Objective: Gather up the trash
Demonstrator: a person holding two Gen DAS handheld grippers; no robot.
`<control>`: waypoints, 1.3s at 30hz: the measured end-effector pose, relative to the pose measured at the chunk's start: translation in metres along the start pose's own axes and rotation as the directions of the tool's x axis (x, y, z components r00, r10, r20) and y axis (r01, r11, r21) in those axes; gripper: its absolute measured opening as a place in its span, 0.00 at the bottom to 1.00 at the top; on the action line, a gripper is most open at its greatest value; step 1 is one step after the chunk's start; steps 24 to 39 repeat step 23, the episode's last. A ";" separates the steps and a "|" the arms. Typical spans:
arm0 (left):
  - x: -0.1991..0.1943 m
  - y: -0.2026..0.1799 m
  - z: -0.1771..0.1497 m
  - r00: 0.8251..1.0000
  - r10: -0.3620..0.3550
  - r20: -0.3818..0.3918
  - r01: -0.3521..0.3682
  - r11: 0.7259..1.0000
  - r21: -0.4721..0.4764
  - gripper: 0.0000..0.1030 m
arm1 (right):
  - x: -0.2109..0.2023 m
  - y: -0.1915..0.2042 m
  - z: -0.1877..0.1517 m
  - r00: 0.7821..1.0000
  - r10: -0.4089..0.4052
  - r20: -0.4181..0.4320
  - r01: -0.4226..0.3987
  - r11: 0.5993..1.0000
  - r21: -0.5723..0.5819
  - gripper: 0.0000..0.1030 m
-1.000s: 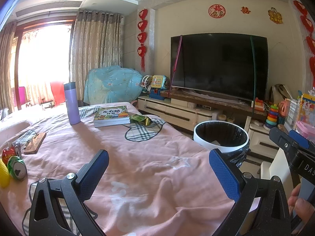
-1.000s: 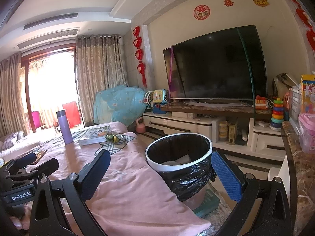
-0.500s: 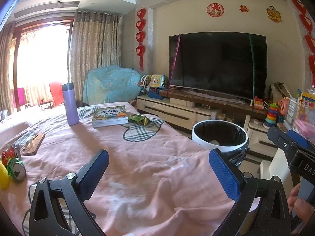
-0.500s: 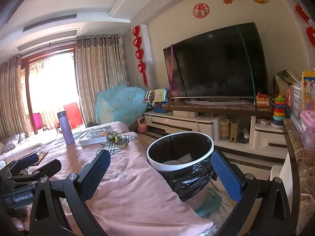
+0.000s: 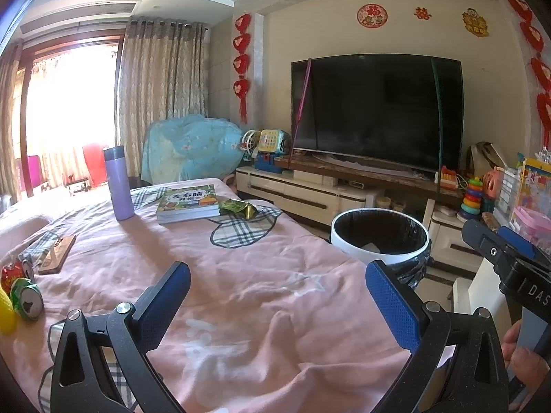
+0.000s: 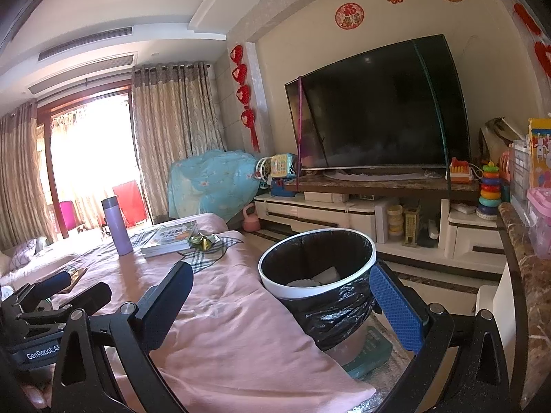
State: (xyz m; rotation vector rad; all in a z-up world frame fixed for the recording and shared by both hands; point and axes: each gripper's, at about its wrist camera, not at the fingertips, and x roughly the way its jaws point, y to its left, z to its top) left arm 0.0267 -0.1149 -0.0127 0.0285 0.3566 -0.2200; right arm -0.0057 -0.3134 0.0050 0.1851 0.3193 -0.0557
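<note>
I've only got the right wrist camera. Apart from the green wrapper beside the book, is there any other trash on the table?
Observer: Yes. A green can lies on its side at the near left edge of the pink cloth, blocked from your view.
Operator: Anything next to it?
Observer: A red can just behind it, and a yellow object cut off by the frame.
Operator: Is the left gripper free to take them?
Observer: Its own camera shows the left gripper with fingers apart and nothing between them.

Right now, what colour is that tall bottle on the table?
Purple bottle, darker lid; clearest in the left wrist view.
</note>
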 end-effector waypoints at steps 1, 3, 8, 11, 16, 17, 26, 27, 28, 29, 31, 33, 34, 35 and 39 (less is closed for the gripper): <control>0.001 0.000 0.000 1.000 0.000 -0.001 0.000 1.000 0.000 0.99 | 0.001 0.000 0.000 1.000 0.000 -0.001 0.000 1.000 0.002 1.00; 0.001 -0.001 0.001 1.000 -0.002 -0.002 0.002 1.000 0.001 0.99 | 0.001 -0.005 0.000 1.000 0.001 -0.005 -0.001 1.000 0.008 1.00; 0.003 -0.001 0.002 1.000 -0.006 -0.005 0.006 1.000 0.001 0.99 | 0.004 -0.004 -0.001 1.000 0.001 -0.013 -0.001 1.000 0.013 1.00; 0.004 -0.001 0.003 1.000 -0.012 -0.006 0.012 1.000 -0.003 0.99 | 0.005 -0.004 0.000 1.000 0.002 -0.018 -0.002 1.000 0.016 1.00; 0.005 0.000 0.003 1.000 -0.020 -0.001 0.020 1.000 -0.006 0.99 | 0.009 -0.006 -0.001 1.000 -0.001 -0.028 0.001 1.000 0.016 1.00; 0.005 0.001 0.003 1.000 -0.021 -0.001 0.021 1.000 -0.007 0.99 | 0.010 -0.005 -0.001 1.000 -0.002 -0.031 0.002 1.000 0.015 1.00; 0.010 0.003 0.004 1.000 -0.024 -0.014 0.024 1.000 -0.020 0.99 | 0.016 -0.006 -0.002 0.999 -0.007 -0.052 0.008 1.000 0.017 1.00; 0.010 0.003 0.004 1.000 -0.024 -0.014 0.024 1.000 -0.020 0.99 | 0.016 -0.006 -0.002 0.999 -0.007 -0.052 0.008 1.000 0.017 1.00; 0.010 0.003 0.004 1.000 -0.024 -0.014 0.024 1.000 -0.020 0.99 | 0.016 -0.006 -0.002 0.999 -0.007 -0.052 0.008 1.000 0.017 1.00; 0.010 0.003 0.004 1.000 -0.024 -0.014 0.024 1.000 -0.020 0.99 | 0.016 -0.006 -0.002 0.999 -0.007 -0.052 0.008 1.000 0.017 1.00; 0.010 0.003 0.004 1.000 -0.024 -0.014 0.024 1.000 -0.020 0.99 | 0.016 -0.006 -0.002 0.999 -0.007 -0.052 0.008 1.000 0.017 1.00; 0.010 0.003 0.004 1.000 -0.024 -0.014 0.024 1.000 -0.020 0.99 | 0.016 -0.006 -0.002 0.999 -0.007 -0.052 0.008 1.000 0.017 1.00; 0.010 0.003 0.004 1.000 -0.024 -0.014 0.024 1.000 -0.020 0.99 | 0.016 -0.006 -0.002 0.999 -0.007 -0.052 0.008 1.000 0.017 1.00; 0.010 0.003 0.004 1.000 -0.024 -0.014 0.024 1.000 -0.020 0.99 | 0.016 -0.006 -0.002 0.999 -0.007 -0.052 0.008 1.000 0.017 1.00; 0.010 0.003 0.004 1.000 -0.024 -0.014 0.024 1.000 -0.020 0.99 | 0.016 -0.006 -0.002 0.999 -0.007 -0.052 0.008 1.000 0.017 1.00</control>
